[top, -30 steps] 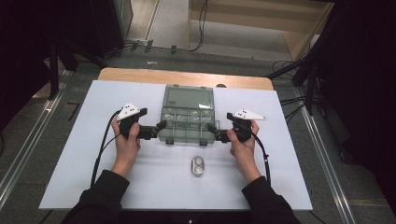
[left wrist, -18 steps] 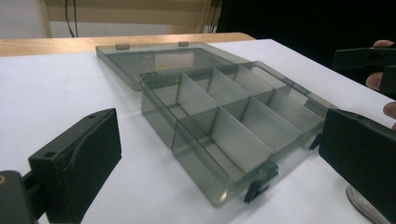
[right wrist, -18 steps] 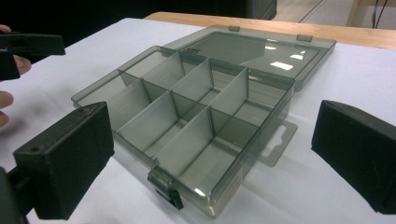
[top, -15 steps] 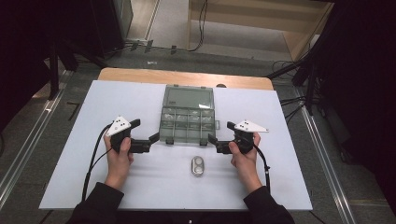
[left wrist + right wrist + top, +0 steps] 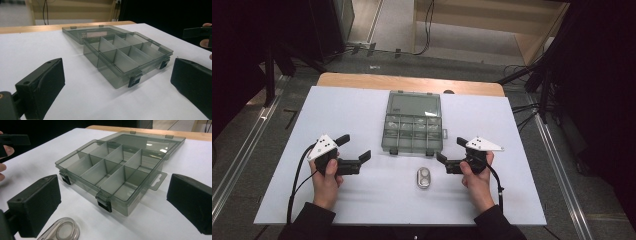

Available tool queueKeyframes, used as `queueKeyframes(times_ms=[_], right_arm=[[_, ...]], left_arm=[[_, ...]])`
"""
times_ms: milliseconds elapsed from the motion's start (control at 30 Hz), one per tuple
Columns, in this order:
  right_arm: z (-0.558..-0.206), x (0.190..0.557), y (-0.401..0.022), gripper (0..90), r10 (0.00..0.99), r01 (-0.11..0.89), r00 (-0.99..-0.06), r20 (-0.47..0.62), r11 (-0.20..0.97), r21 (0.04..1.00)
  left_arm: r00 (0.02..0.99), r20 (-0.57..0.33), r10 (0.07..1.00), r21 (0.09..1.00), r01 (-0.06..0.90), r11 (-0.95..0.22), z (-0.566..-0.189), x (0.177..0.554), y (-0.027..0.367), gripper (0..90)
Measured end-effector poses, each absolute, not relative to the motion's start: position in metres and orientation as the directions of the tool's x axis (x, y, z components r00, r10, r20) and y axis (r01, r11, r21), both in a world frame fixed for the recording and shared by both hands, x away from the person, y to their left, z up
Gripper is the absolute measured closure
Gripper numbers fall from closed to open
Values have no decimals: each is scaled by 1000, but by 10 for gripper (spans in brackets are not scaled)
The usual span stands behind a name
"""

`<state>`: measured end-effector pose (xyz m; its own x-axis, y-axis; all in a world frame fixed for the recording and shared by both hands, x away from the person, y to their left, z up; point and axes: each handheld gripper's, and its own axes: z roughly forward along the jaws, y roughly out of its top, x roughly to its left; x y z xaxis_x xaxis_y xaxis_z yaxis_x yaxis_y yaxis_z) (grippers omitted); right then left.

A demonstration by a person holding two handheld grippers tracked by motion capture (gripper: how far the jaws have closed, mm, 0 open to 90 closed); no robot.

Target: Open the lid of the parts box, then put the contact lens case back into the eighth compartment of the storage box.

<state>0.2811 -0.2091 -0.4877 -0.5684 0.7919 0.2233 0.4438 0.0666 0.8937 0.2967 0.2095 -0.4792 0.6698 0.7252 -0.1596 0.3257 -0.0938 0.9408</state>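
Claws are both off the organizer box (image 5: pixel 414 122) now; a second ago we had them at its near corners. Left claw (image 5: pixel 354 154) and right claw (image 5: pixel 450 156) gape empty, flanking the box, which sits open mid-bench (image 5: pixel 362 105), lid flat behind. Small tin (image 5: pixel 424 178) lies near-centre. We judge opening finished; bench edges well clear.

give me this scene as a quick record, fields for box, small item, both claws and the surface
box: clear grey compartment box, lid open and lying flat behind it, compartments look empty
latches: two dark latches on the near edge
small item: small oval metal-and-clear case, in front of the box, untouched
left claw: open, holding nothing, left of the box
right claw: open, holding nothing, right of the box
surface: white tabletop
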Motion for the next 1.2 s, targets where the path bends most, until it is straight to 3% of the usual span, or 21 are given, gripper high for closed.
queueKeyframes(times_ms=[1033,1167,1200], right_arm=[[-483,256,-182,7,683,434,-709,178,223,873],[-484,253,-173,199,680,439,-709,184,223,870],[-484,252,-172,316,678,436,-712,183,223,872]], left_arm=[[623,-140,770,947,310,-79,-478,254,271,0],[619,-151,771,946,318,-70,-480,255,274,0],[619,-152,771,945,320,-70,-480,255,274,0]])
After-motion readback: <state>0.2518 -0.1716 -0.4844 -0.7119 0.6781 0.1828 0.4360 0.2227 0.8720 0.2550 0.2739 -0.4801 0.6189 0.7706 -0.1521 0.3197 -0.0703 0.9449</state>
